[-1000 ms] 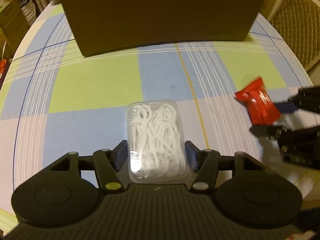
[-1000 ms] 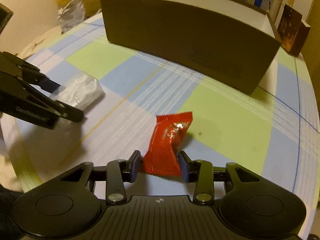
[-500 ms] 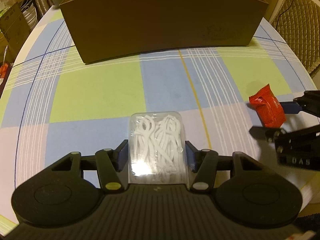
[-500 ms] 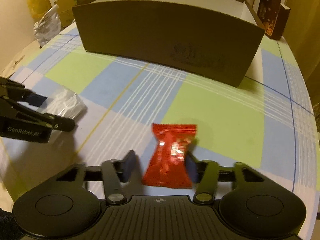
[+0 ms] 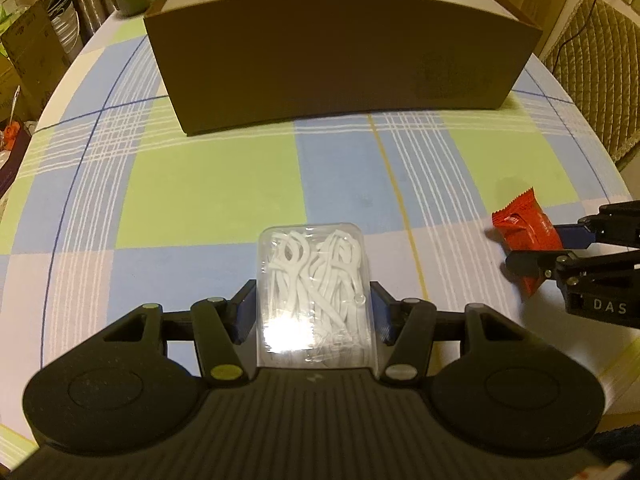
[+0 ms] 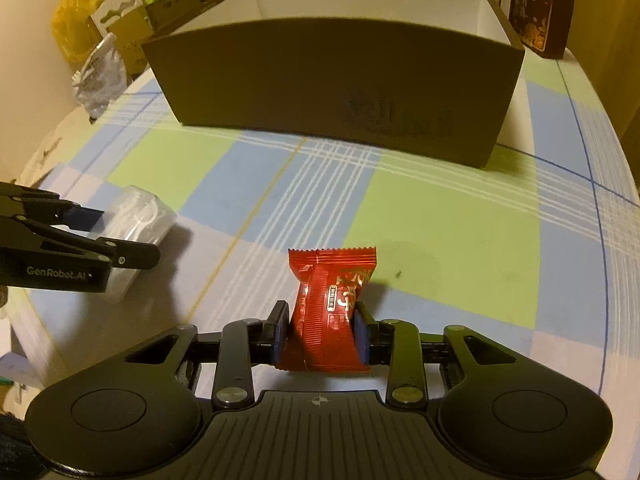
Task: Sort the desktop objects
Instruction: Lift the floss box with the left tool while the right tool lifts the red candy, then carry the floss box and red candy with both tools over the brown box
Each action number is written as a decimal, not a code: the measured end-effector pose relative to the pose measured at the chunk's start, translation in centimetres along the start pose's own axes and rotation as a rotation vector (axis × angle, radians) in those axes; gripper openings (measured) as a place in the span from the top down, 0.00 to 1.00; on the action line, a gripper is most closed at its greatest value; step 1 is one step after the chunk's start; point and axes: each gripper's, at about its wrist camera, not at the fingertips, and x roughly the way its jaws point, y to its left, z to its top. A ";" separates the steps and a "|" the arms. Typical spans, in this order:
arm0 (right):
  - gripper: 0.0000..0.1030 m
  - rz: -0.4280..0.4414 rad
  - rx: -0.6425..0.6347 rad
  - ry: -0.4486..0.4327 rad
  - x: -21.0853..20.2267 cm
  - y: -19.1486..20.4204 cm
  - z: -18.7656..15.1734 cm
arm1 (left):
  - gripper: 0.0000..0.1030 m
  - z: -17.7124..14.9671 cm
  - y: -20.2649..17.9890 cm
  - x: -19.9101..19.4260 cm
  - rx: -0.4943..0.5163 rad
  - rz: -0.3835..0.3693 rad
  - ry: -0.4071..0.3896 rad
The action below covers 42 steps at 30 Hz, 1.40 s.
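Right gripper [image 6: 322, 330] has just been closing, now pinching the red candy packet [image 6: 330, 308] on the plaid tablecloth [image 6: 440, 216]. Left gripper [image 5: 314, 312] is clamping the clear floss-pick box [image 5: 314, 292], cardboard box [image 5: 340, 56] sitting behind.

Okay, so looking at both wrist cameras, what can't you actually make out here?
- Cardboard box: floor and any contents hidden behind its near wall in both wrist views.
- Clear case of floss picks: near end washed out by glare and covered by the left gripper body, left wrist view.
- Red snack packet: small print unreadable; bottom edge hidden by the right gripper, right wrist view.
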 end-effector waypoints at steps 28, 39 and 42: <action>0.70 0.120 -0.052 -0.122 -4.0 1.7 6.1 | 0.49 4.9 1.5 -6.8 -0.034 -0.043 -0.173; 0.70 0.126 -0.054 -0.162 -4.1 0.8 9.4 | 0.49 8.0 1.7 -7.0 -0.037 -0.050 -0.213; 0.70 0.127 -0.053 -0.182 -4.2 0.5 10.6 | 0.49 9.3 1.9 -7.1 -0.031 -0.052 -0.232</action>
